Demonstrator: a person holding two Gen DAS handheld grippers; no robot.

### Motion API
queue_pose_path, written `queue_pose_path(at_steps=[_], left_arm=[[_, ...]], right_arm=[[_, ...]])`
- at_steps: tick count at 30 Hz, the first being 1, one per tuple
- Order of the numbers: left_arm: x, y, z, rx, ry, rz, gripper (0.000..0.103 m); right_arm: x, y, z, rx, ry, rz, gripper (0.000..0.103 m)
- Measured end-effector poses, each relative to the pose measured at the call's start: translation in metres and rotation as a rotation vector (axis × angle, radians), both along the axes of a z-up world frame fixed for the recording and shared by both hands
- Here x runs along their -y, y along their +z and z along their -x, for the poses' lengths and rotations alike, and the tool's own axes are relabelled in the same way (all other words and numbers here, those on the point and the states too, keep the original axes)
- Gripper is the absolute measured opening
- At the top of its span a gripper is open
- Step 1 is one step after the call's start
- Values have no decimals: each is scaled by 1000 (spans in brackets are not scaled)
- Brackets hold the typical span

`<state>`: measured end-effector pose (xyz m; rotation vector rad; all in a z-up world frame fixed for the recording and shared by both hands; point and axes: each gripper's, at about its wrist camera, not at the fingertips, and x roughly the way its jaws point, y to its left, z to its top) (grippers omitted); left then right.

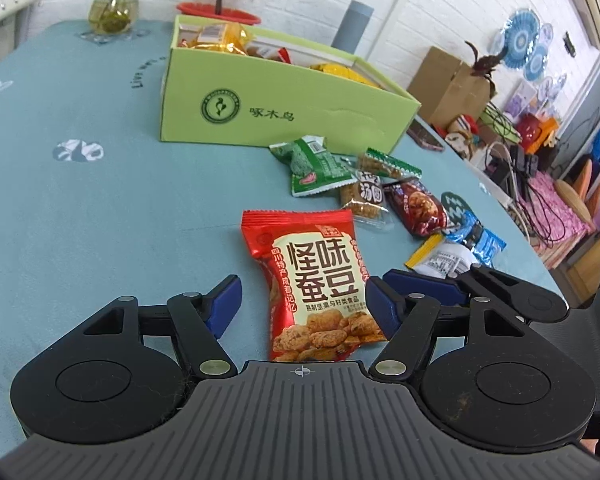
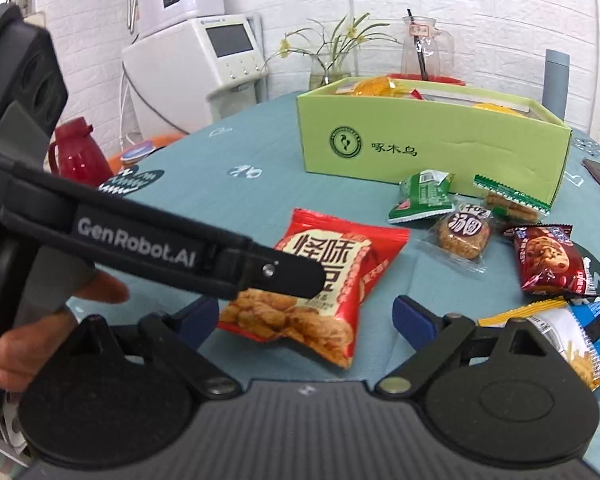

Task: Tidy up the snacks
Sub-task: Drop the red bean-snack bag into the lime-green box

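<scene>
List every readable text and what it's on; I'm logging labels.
"啄木鸟": front of the light green cardboard box.
"怪味蚕豆": big red snack bag.
"GenRobot.AI": the black left gripper arm.
"Live well": partly legible on the teal tablecloth.
Other packets' print: too small.

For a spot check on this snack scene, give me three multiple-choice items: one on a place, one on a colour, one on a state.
1. Where does the red snack bag lie?
A. In the box
B. On the tablecloth, between the left gripper's fingers
C. On the phone

2. What colour is the box?
A. Light green
B. Brown
C. White

3. How do the right gripper's jaws stand?
A. Shut on a bag
B. Open
C. Shut on nothing

Answers: 1 B, the bag lies flat on the blue cloth, a finger at each side. 2 A, its walls are light green. 3 B, its blue pads stand wide apart.
</scene>
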<state>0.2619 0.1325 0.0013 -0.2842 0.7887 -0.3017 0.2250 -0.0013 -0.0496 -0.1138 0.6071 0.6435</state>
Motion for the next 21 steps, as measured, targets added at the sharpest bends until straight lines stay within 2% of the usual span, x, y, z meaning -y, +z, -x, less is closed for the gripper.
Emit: queue_pose_path(at_steps=[5,6,7,8,10,11,13,16,21], left_arm=[[-3,-8,-10,-39,2,30,52],[-2,-9,-10,-33,4,26,52],[-1,-9,-10,-31,4,19,49],[0,-9,-10,-27,4,16,38],[-4,-13,-8,-39,-5,95,22],[-6,-14,-8,-44,9,104,15],[-7,-12,-8,-50,30,111,9],[-3,0,-13,-42,34,107,8],[-1,35,-36,31,46,124,8]], right_arm=[[-7,-2,-7,5,18,14,93],[-8,-4,-8,11,32,6,91],[-9,-6,-10,5,46,1,81],[-9,-8,-13,-5,54,-4,81],[-7,-6,-14,-5,50,-17,78],[-6,-5,-14,-7,48,-27,77],[-4,-2,-15,-18,38,-49,73],[-2,13,-14,37,28,-48,72],[4,41,-34,102,0,-94,72]])
